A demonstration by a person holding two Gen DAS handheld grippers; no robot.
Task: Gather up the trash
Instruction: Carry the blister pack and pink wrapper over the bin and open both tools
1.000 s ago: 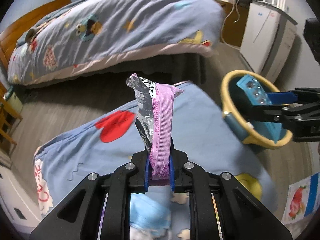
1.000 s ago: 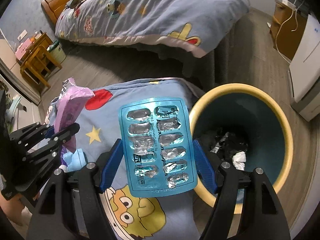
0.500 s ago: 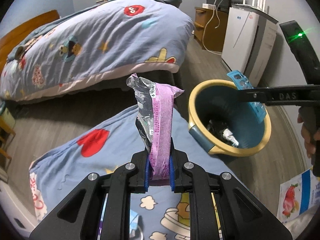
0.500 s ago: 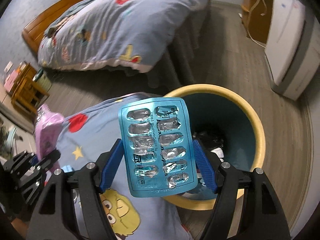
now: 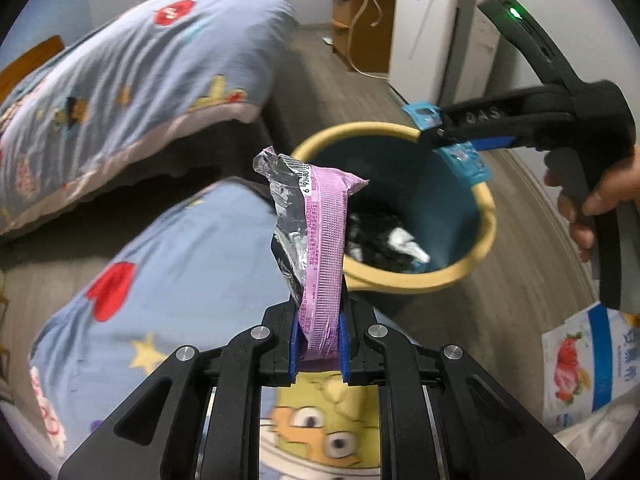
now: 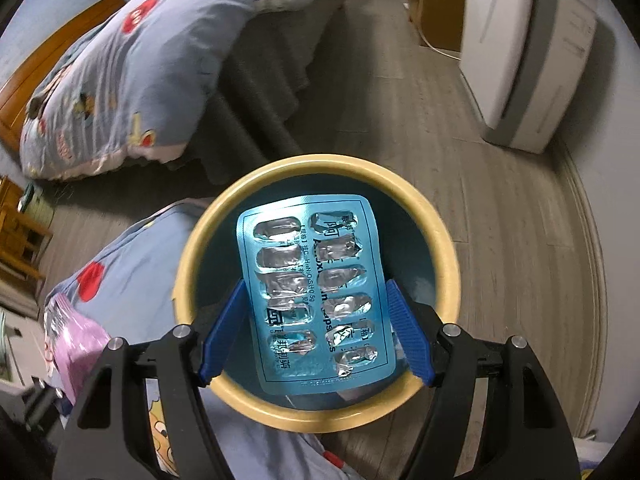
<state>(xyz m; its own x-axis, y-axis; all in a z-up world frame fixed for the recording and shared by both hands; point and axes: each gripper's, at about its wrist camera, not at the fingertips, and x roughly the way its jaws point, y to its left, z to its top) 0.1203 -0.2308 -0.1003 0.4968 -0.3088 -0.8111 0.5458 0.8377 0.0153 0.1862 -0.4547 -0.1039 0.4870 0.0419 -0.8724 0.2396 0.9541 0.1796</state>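
The right gripper [image 6: 316,328], clamped on an empty blister pack [image 6: 314,300], hangs over the trash bin [image 6: 450,256]; release it squarely above the opening. The left gripper [image 5: 319,344], clamped on a purple wrapper [image 5: 324,256], waits beside the rim. Crumpled black and white scraps [image 5: 384,236] line the bin's bottom.

Empty blue blister pack [image 6: 316,296] above yellow-rimmed bin [image 6: 448,256]; pink wrapper [image 5: 320,256] upright.
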